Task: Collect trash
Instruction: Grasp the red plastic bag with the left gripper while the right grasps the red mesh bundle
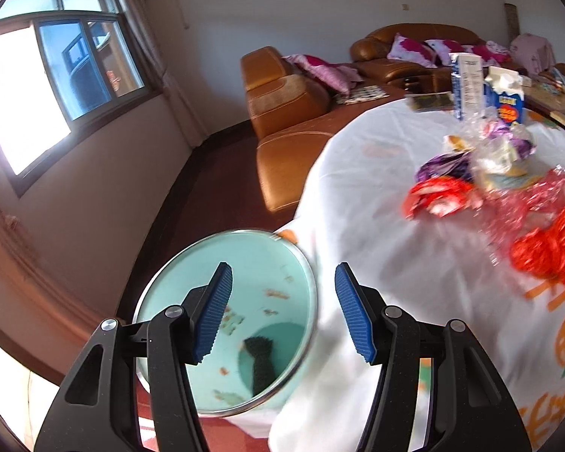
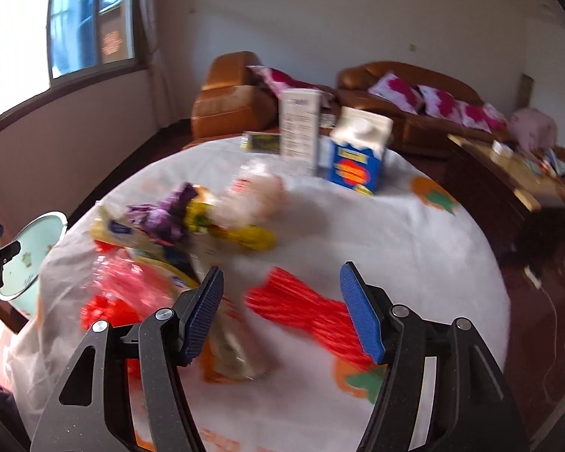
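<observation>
A mint-green bin (image 1: 192, 290) stands on the floor beside the round table; a dark scrap (image 1: 260, 361) lies at its bottom. My left gripper (image 1: 282, 312) hangs open over the bin's rim and the tablecloth edge, with nothing between its blue pads. On the white cloth lie crumpled wrappers: red (image 1: 437, 196), purple (image 1: 452, 165) and a red net (image 1: 550, 252). My right gripper (image 2: 282, 312) is open above the table. A red wrapper (image 2: 301, 309) lies on the cloth below its jaws, untouched. Purple and yellow wrappers (image 2: 192, 218) lie beyond. The bin (image 2: 30, 252) shows at the left edge.
A blue and white carton (image 2: 358, 154) and a tall white box (image 2: 299, 132) stand at the table's far side. Brown leather sofas (image 1: 282, 113) with pink cushions line the wall. A low wooden table (image 2: 508, 165) with clutter is on the right. A window (image 1: 75, 67) is at the left.
</observation>
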A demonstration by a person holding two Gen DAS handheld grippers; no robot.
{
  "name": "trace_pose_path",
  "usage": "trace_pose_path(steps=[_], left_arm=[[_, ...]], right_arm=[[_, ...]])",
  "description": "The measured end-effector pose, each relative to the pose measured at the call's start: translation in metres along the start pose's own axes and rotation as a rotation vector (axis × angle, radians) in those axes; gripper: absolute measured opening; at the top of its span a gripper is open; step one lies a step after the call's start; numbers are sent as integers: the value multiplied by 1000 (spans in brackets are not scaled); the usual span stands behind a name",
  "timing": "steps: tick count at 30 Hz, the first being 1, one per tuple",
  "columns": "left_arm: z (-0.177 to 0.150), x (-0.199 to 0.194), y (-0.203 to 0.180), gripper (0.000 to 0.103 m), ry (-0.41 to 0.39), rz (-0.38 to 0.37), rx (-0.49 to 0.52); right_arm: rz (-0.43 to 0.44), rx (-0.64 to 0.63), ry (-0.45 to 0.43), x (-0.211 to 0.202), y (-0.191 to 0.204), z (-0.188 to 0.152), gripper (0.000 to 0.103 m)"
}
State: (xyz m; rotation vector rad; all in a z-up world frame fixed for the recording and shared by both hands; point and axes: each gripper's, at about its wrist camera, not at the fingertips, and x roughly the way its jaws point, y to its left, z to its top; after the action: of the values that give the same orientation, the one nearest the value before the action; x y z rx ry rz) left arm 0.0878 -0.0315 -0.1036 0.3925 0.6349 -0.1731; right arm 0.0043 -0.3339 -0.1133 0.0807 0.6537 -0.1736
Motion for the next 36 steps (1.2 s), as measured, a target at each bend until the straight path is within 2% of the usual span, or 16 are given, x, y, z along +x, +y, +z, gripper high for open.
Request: trace_pose_path(steps=[5, 7, 19, 23, 26, 27, 28, 30, 31, 32, 36], left_arm=[[13, -6, -36, 57, -17, -64, 27], [14, -11, -46, 60, -20, -82, 32], [20, -48, -123, 63, -41, -237, 93], [18, -49, -148, 64, -42, -269, 121], [11, -42, -166, 64, -6, -294, 155], [7, -38, -171, 58, 9, -303, 168], [5, -36, -174, 43, 21, -315, 175], [2, -31, -176, 34, 53, -360, 174], [1, -30, -176, 20, 54, -372, 176], [1, -30, -177, 14, 62, -397, 182], [0, -33, -171, 7, 56, -421, 179]], right_arm=[[-51, 53, 16, -3, -39, -16, 64], [-71, 73, 19, -5, -50, -21, 64], [-125, 133, 31, -31, -87, -66, 66], [-136, 170, 26, -34, -100, -73, 66], [-127, 199, 24, -32, -105, -74, 66], [-125, 202, 20, -32, -104, -74, 66], [-120, 202, 15, -31, -103, -73, 66], [-108, 204, 9, -30, -100, -72, 66], [-96, 205, 8, -27, -98, -69, 66], [-90, 206, 8, -26, -95, -67, 66], [-69, 200, 7, -18, -83, -53, 66]])
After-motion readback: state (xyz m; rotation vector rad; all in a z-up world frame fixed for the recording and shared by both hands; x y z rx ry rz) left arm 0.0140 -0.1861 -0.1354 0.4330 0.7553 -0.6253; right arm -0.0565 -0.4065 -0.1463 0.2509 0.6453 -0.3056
